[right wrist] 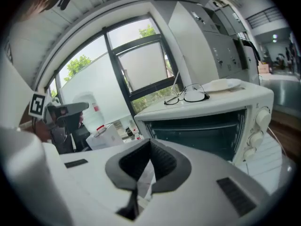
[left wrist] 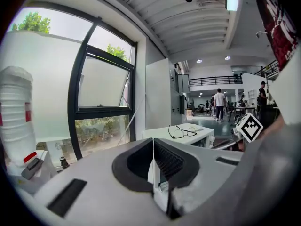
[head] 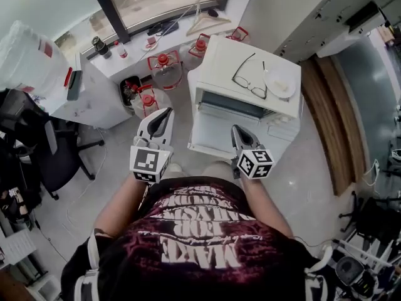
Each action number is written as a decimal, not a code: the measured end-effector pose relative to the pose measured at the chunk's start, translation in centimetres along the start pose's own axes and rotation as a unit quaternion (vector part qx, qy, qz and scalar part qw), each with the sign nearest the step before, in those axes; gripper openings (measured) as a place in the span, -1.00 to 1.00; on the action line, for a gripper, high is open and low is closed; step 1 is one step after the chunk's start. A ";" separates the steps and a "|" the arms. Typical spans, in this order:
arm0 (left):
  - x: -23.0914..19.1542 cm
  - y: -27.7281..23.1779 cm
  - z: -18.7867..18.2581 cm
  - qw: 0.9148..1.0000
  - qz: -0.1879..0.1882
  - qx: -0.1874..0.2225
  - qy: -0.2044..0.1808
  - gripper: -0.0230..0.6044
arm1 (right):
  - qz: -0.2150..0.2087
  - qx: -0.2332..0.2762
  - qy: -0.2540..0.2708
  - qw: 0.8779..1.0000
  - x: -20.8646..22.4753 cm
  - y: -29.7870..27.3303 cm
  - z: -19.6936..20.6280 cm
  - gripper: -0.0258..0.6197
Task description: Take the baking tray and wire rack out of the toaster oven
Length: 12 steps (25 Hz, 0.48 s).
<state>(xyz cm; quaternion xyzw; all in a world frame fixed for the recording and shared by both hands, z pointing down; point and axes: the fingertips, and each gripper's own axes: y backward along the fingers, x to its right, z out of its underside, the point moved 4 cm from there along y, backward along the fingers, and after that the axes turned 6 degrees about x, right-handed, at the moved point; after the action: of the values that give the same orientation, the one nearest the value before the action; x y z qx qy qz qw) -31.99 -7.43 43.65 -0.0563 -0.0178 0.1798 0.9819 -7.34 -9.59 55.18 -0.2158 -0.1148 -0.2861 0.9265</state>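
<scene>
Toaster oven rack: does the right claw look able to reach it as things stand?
Probably yes. The toaster oven has its door folded down, its open front faces the right claw, and nothing stands between them. The claw is shut, so it would have to open before gripping the rack.

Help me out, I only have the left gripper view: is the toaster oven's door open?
Observer: Yes. In the head view the toaster oven has its door folded down.
Operator: Is the right gripper holding anything?
Observer: No. The right gripper has its tongs shut on nothing.
Operator: Can you see inside?
Observer: The right gripper view shows a dark cavity with a thin bar across it; what rests inside I cannot make out.
</scene>
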 end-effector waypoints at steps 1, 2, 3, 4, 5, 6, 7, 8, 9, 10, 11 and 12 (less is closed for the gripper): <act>-0.3 0.0 0.3 1.000 0.011 -0.001 0.001 -0.89 | 0.011 0.009 -0.024 1.000 0.0 -0.3 0.0 -0.91; -0.6 0.0 0.5 1.000 0.020 -0.004 0.003 -0.89 | 0.022 0.017 -0.048 0.998 0.0 -0.5 0.0 -0.91; -0.7 0.0 0.9 1.000 0.028 -0.007 0.005 -0.90 | 0.033 0.024 -0.070 0.997 0.2 -0.6 0.2 -0.91; -0.8 0.0 1.2 0.999 0.034 -0.011 0.009 -0.89 | 0.044 0.028 -0.090 0.995 0.6 -0.6 0.3 -0.91; -1.0 -0.1 1.5 0.999 0.039 -0.015 0.012 -0.89 | 0.057 0.032 -0.107 0.992 1.0 -0.6 0.6 -0.91; -1.1 -0.3 1.8 0.999 0.044 -0.018 0.015 -0.89 | 0.069 0.036 -0.120 0.990 1.5 -0.6 0.8 -0.91; -1.3 -0.5 2.0 0.999 0.048 -0.019 0.017 -0.89 | 0.078 0.040 -0.132 0.987 2.0 -0.8 0.9 -0.91; -1.5 -0.9 2.1 0.998 0.052 -0.020 0.017 -0.89 | 0.085 0.045 -0.143 0.985 2.5 -1.0 1.0 -0.91; -1.7 -1.2 2.1 0.998 0.054 -0.021 0.016 -0.89 | 0.089 0.049 -0.155 0.983 3.0 -1.4 1.1 -0.91; -1.8 -1.5 2.1 0.998 0.055 -0.023 0.014 -0.89 | 0.091 0.052 -0.166 0.980 3.5 -1.8 1.1 -0.91; -1.9 -1.9 2.0 0.998 0.055 -0.023 0.012 -0.89 | 0.093 0.054 -0.176 0.978 4.1 -2.3 1.2 -0.91; -1.9 -2.3 1.8 0.998 0.054 -0.022 0.011 -0.89 | 0.096 0.056 -0.181 0.977 4.7 -2.7 1.1 -0.91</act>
<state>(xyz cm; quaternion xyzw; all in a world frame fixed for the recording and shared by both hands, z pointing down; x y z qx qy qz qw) -33.02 -10.05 45.67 -0.0811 -0.0077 0.2318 0.9694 -5.18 -13.34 58.68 -0.2219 -0.2755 -0.1450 0.9240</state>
